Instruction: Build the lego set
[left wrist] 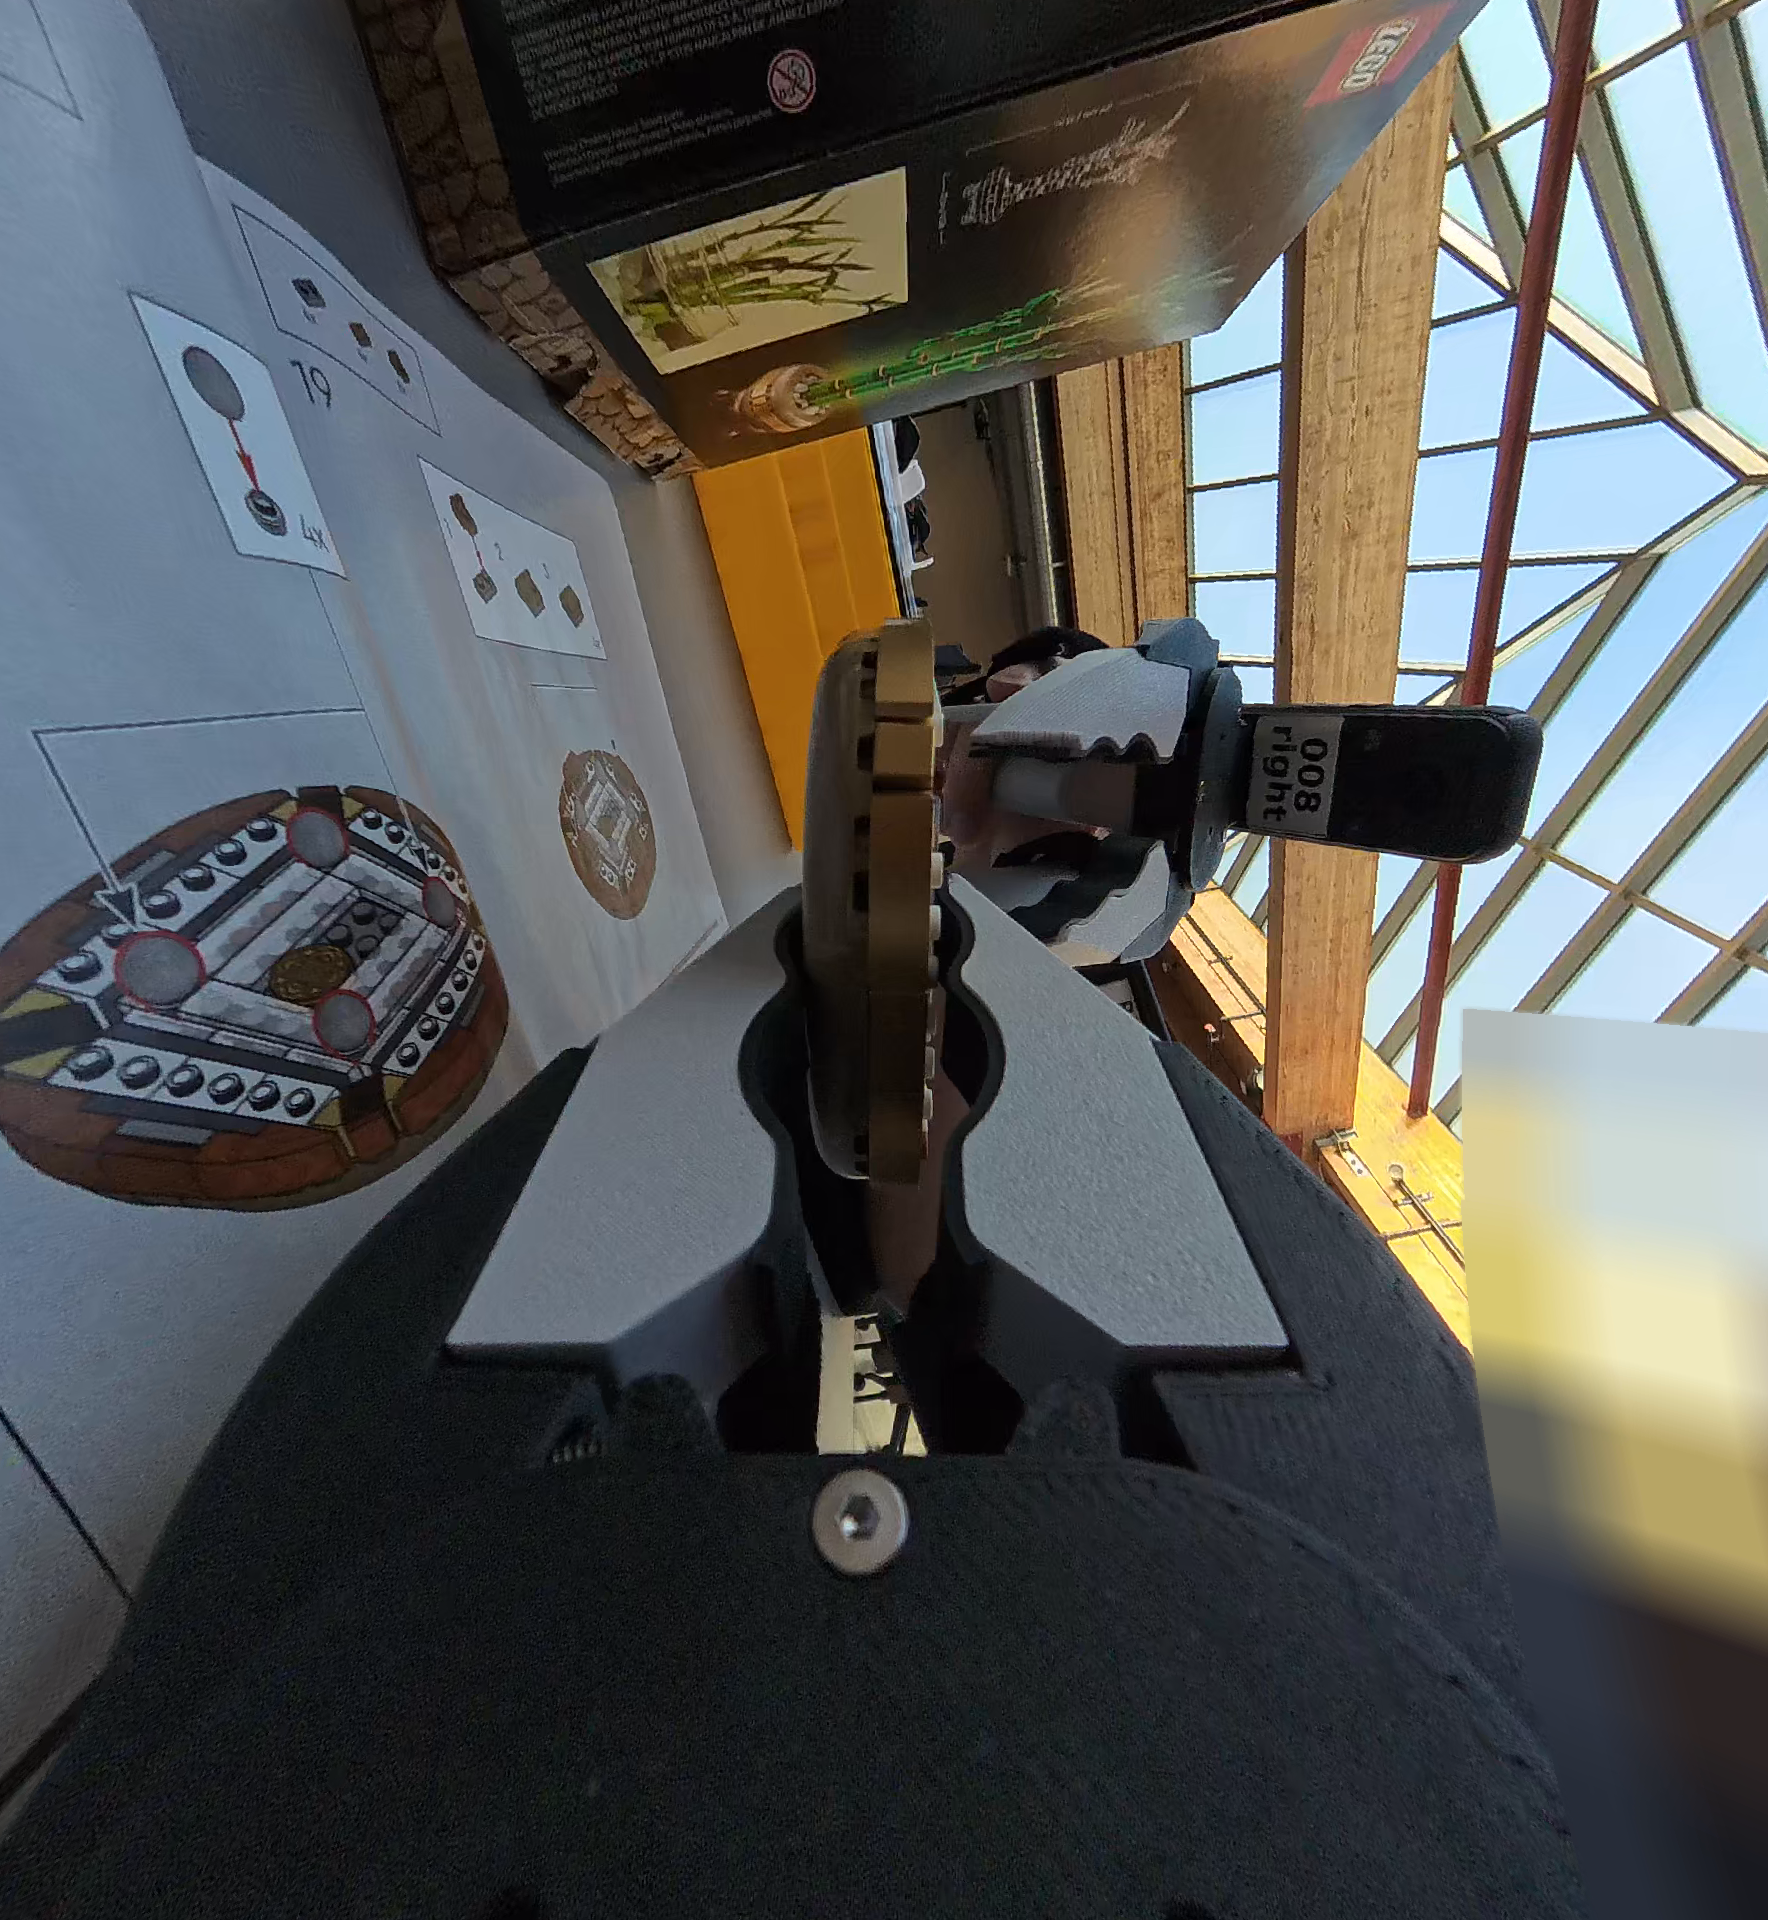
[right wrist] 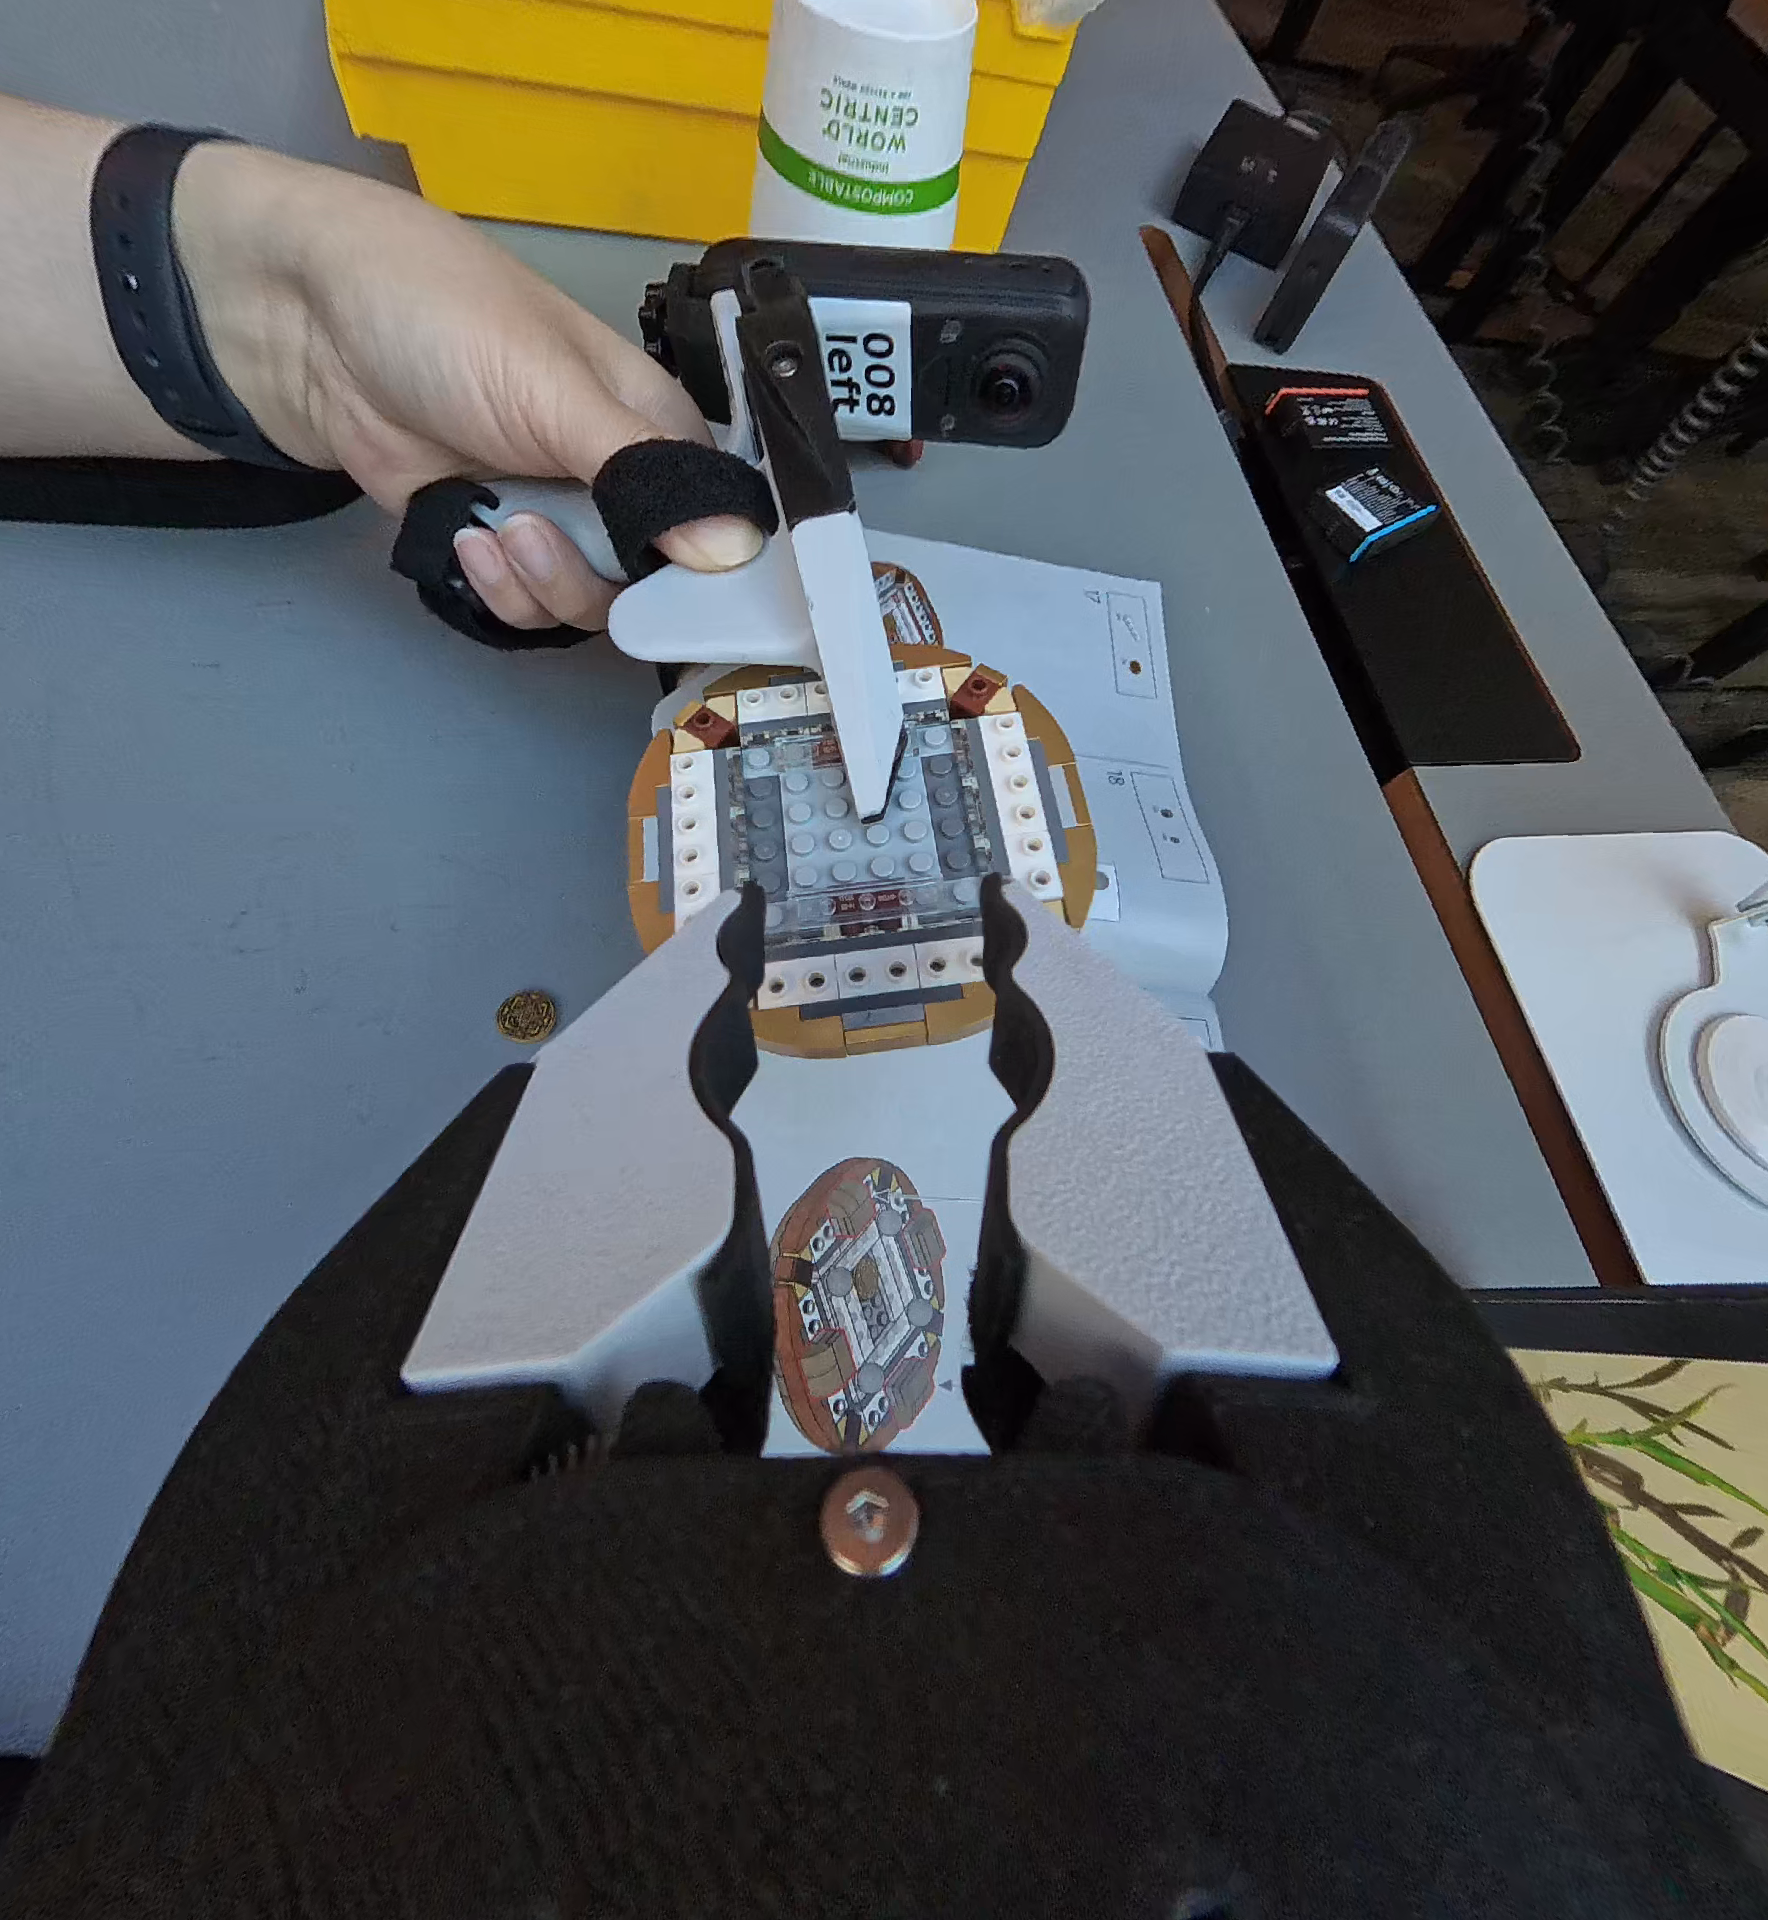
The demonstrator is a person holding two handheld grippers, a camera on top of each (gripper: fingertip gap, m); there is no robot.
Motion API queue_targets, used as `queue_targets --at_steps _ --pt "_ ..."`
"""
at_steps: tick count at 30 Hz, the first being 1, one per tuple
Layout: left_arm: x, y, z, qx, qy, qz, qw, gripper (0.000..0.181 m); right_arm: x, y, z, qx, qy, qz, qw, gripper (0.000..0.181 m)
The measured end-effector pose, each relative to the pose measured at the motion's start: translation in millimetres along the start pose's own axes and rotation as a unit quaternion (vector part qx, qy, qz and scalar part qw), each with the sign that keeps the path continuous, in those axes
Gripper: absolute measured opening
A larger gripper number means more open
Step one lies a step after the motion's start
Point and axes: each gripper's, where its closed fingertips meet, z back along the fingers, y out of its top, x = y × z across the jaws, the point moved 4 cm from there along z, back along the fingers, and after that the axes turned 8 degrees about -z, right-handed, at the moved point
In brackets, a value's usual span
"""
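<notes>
The round tan Lego base point(right wrist: 807, 842), with white studded strips and a grey studded centre, is held up over the instruction booklet point(right wrist: 1160, 831), its top facing the right wrist camera. My left gripper point(right wrist: 872, 800) is shut on it from the far edge, with one white finger across the studs. In the left wrist view the base point(left wrist: 890, 790) shows edge-on between my left gripper's point(left wrist: 875, 925) fingers. My right gripper point(right wrist: 869, 899) is open and empty, its fingertips just at the base's near edge. It also shows in the left wrist view point(left wrist: 1025, 821).
A small gold coin piece point(right wrist: 528, 1015) lies on the grey table to the left. A yellow bin point(right wrist: 599, 125) and a white cup point(right wrist: 864, 114) stand behind. A black tray with batteries point(right wrist: 1399, 561) and a white board point(right wrist: 1586, 1039) are to the right. The Lego box point(left wrist: 859, 156) is beside the booklet point(left wrist: 236, 935). My two grippers' fingertips are within a few centimetres of each other. Between my right fingertips and the small gold coin piece point(right wrist: 528, 1015) there is roughly 11 centimeters.
</notes>
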Motion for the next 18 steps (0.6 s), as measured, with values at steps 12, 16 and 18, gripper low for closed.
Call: queue_targets --at_steps 12,16,18 --pt "10 13 17 0.020 0.010 -0.041 0.999 0.019 32 2 -16 0.045 0.094 -0.428 0.898 0.062" --pt "8 13 17 0.021 0.006 -0.031 0.999 0.019 31 -1 -26 0.063 0.146 -0.491 0.856 0.049" --pt "8 12 15 0.018 0.006 -0.032 0.999 0.019 33 -8 -30 0.054 0.142 -0.498 0.854 0.044"
